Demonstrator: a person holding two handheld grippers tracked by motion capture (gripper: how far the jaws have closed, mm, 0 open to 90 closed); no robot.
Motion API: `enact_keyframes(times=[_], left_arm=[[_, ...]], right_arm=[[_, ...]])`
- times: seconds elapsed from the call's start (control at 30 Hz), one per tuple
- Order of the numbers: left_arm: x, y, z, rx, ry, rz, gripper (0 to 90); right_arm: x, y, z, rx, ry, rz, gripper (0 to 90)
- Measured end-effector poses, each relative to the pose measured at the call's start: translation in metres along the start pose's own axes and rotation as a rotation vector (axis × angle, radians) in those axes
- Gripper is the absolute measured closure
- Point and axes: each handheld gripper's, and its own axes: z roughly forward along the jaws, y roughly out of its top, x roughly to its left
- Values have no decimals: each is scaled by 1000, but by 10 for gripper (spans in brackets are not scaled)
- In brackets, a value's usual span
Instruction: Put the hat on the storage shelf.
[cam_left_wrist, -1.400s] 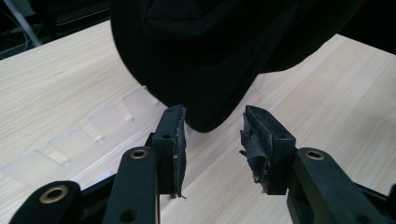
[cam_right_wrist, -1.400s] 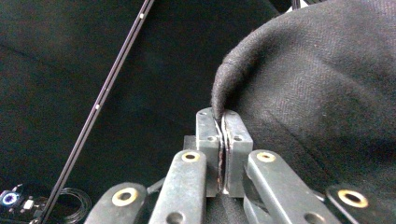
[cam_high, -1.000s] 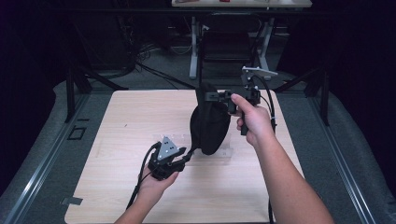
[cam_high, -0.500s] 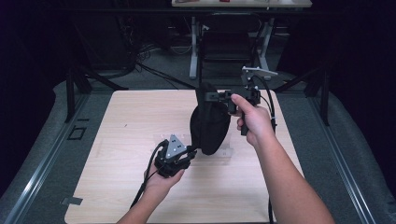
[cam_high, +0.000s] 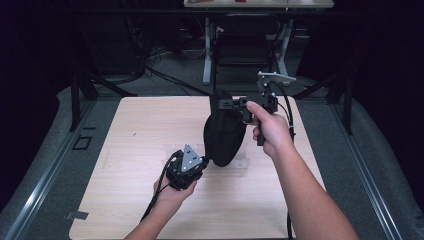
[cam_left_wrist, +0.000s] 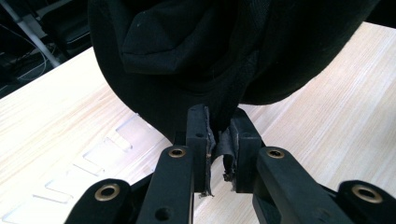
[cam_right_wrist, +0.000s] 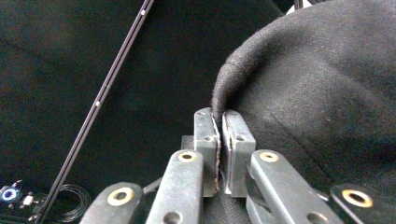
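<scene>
Black fabric (cam_high: 223, 134), some bunched garment or bag, hangs above the wooden table (cam_high: 125, 150), strung between your two grippers, with its lowest part near the tabletop and just beyond your left hand.

The likeliest trouble, as I judge it, is a slip at the lower pinch. Your left gripper (cam_left_wrist: 218, 140) has only a narrow fold of the cloth, and in the left gripper view the frayed end of that fold pokes out just behind the jaw pads. If you pull the two grippers apart, or jerk the top hand upward, that small tab could slide free and the bulk would swing from the upper grip alone. Twisting either hand may also drag the cloth across the table and wrinkle it rather than spread it.

Your left gripper is pressed almost together, with the fold of cloth between the jaws. Your right gripper (cam_right_wrist: 219, 123), held higher and farther across the table from you, is likewise closed to a thin slit, pinching a hemmed edge at the top of the fabric. Both jaw sets touch cloth only; neither touches the table.
</scene>
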Motion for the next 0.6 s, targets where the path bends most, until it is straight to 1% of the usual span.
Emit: enact_keyframes(times=[0.1,0.13,0.17,0.2,0.3,0.33,0.37,0.4,0.43,0.47,0.5,0.53,0.57,0.6], left_arm=[[1,-1,0,1,-3,2,817],[0,-1,0,3,-2,7,818],[0,-1,0,3,-2,7,820],[0,-1,0,7,-1,15,821],[0,-2,-1,8,5,27,824],[0,-2,-1,11,7,30,828],[1,-2,-1,11,9,30,828],[2,-4,-2,9,14,26,835],[2,-4,-2,9,14,26,839],[3,-4,-3,9,15,21,841],[5,-5,-4,11,16,24,841],[6,-6,-4,10,22,20,848],[8,-7,-6,16,31,30,849],[9,-8,-6,19,32,29,850]], right_arm=[[2,0,0,1,-3,-6,843],[3,0,-1,6,1,-11,820],[3,0,-1,6,1,-11,820],[6,0,-2,0,2,-15,803],[10,1,-5,-7,0,-24,797],[14,2,-9,-15,-5,-38,796],[14,2,-9,-15,-5,-38,796],[17,3,-14,-19,-12,-46,795],[17,3,-14,-19,-12,-46,795],[18,3,-19,-24,-22,-57,792],[18,3,-19,-24,-22,-57,792],[18,3,-24,-29,-33,-57,788],[17,3,-27,-31,-43,-62,787],[17,3,-29,-34,-50,-60,785]])
